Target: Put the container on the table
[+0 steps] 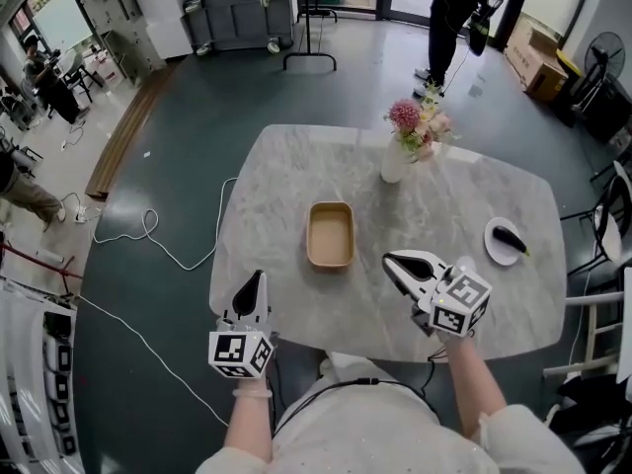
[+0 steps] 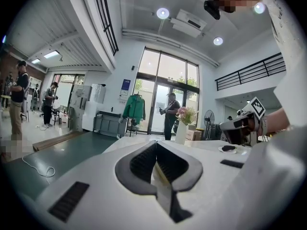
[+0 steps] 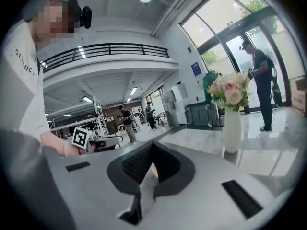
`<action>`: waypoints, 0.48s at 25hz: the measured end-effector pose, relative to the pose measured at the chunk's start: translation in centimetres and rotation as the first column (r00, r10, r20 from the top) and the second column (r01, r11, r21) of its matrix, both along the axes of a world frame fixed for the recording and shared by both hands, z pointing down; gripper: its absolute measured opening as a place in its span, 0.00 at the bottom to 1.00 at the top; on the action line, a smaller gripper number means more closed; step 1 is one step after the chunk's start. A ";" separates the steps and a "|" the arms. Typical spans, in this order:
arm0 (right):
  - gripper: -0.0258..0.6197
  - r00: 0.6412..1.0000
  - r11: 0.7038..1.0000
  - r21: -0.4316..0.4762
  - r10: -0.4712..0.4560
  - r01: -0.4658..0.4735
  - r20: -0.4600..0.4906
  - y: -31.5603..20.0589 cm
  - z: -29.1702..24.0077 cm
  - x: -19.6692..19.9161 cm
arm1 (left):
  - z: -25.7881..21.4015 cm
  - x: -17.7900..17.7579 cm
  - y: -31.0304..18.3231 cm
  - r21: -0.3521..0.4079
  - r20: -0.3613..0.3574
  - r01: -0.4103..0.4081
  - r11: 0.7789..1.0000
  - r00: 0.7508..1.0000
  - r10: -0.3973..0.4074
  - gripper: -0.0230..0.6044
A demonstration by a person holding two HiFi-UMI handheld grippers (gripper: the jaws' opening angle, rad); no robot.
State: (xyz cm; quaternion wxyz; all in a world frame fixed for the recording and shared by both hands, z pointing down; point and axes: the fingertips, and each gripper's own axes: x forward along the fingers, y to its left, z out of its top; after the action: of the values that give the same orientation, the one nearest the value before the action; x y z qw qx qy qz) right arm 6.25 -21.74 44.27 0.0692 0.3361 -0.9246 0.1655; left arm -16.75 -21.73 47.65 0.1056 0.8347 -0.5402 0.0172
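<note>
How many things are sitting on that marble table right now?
3. A tan container near the middle, a white vase of flowers at the far side, a small plate holding a dark item by the right edge. None looks hidden.

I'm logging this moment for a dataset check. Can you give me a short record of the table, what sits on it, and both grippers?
table: pale marble top
container: tan, open and empty, standing mid-table
vase: white, holding pink flowers, beyond the container, to its right
plate: small, white, near the right edge, with a dark item on it
left gripper: jaws together, holding nothing, at the table's near edge
right gripper: jaws together, holding nothing, right of the container
task state: container is on the table, neither gripper touching it
</note>
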 end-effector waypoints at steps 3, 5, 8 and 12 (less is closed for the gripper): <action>0.05 0.999 0.998 0.057 0.027 -0.026 -0.016 -0.5 -2.0 1.0 | -0.9 0.3 -0.4 0.018 0.011 -0.009 1.000 1.000 0.009 0.04; 0.05 0.999 0.995 0.088 0.045 -0.042 -0.029 -0.7 -2.9 1.5 | -1.5 0.4 -0.7 0.030 0.021 -0.014 0.999 1.000 0.013 0.04; 0.05 0.996 0.989 0.136 0.065 -0.056 -0.063 -1.0 -4.0 2.2 | -2.4 0.5 -1.2 0.046 0.020 -0.014 0.999 1.000 0.013 0.04; 0.05 0.992 0.979 0.181 0.111 -0.098 -0.064 -1.6 -5.1 2.9 | -3.5 0.6 -1.7 0.067 0.020 -0.017 0.998 1.000 0.016 0.04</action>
State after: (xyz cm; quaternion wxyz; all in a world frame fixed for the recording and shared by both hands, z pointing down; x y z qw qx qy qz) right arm 9.18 -23.37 39.14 0.0644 0.3948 -0.9136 0.0735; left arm -16.19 -23.42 44.17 0.0719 0.8421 -0.5345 0.0078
